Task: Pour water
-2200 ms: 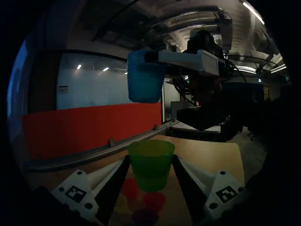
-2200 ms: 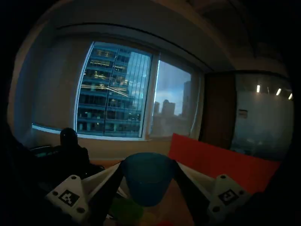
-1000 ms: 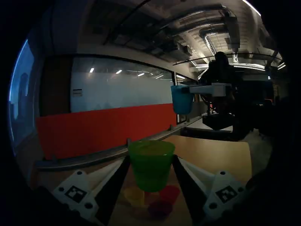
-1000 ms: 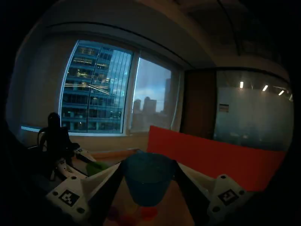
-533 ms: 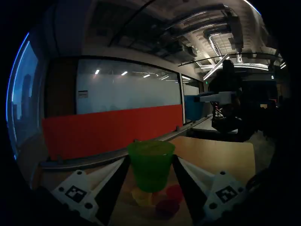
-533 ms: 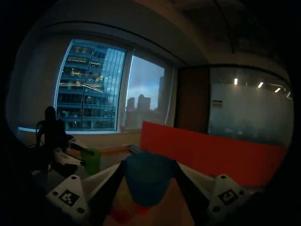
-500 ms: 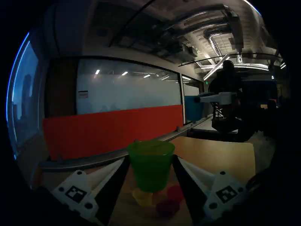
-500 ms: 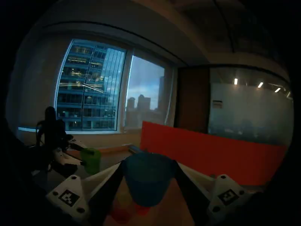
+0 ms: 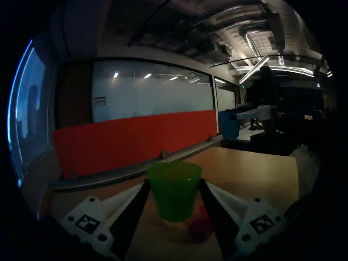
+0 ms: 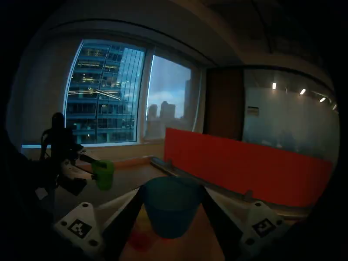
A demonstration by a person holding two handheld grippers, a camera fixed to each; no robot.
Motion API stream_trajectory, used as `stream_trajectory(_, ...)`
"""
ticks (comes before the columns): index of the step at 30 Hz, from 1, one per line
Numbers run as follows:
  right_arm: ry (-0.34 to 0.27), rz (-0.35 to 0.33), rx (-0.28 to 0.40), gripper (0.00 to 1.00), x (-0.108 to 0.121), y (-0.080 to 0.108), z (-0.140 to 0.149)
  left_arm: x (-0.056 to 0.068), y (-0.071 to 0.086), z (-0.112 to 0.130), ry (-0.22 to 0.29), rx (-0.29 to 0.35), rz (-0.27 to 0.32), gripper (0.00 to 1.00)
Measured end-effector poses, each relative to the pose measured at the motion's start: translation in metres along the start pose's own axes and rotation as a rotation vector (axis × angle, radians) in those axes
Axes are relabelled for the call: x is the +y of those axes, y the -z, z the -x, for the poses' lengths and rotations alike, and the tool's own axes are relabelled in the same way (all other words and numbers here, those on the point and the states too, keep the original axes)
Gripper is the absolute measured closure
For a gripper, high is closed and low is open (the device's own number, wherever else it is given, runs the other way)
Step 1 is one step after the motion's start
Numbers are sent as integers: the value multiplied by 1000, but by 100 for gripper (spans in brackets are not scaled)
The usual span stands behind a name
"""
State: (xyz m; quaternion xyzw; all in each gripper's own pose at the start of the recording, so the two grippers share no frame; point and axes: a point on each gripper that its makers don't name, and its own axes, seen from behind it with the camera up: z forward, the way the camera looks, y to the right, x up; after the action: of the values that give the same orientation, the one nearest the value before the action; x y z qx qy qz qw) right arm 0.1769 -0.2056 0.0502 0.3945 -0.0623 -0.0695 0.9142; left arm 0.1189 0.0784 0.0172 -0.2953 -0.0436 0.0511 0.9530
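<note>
While both cups stand upright, the green cup (image 9: 175, 198) fills the near centre of the left gripper view, pinched between the two fingers of the left gripper (image 9: 174, 182), one pressing on each side of it. The blue cup (image 10: 170, 209) is nipped the same way in the right gripper view by the right gripper (image 10: 171, 193). It is too dim to tell whether either cup holds water.

The two cups are well apart. From the left gripper view, the blue cup (image 9: 229, 124) hangs far off to the right, above the far end of the table, clamped by pale fingers (image 9: 254, 114). From the right gripper view, the green cup (image 10: 103, 174) is far to the left, raised above the tabletop.

Beneath each held cup a few small coloured pieces lie on the wood: a red piece (image 9: 199, 226) and a yellow piece (image 10: 143, 222), both blurred.

The table (image 9: 256, 167) is light wood, bare across its far right part. A grey rail (image 9: 126, 173) runs along its far edge, and a red panel (image 9: 135, 139) stands just behind it. Above the panel is a frosted glass wall (image 9: 152, 93) that catches small ceiling lights, with a dark brown column (image 10: 224, 104) at its end. Left of that column, a large window (image 10: 108, 91) shows lit towers and a dusky sky. Overhead at the right, the ceiling (image 9: 243, 39) carries bare ducts and bright strip lights, though the room itself is dark.
</note>
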Motion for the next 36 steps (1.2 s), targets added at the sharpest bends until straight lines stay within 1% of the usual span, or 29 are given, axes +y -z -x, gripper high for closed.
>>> stream_trajectory(11, 14, -21, -93, 7, -2, -5, 43, -9, 0, 35, -3, -86, -15, 19)
stream_trajectory(23, 17, -47, -219, 7, 2, -9, 92, -17, -3, 67, 8, -151, -25, 19)
stream_trajectory(36, 6, -69, -305, 7, -1, -14, 127, -21, -3, 89, 21, -196, -28, 19)
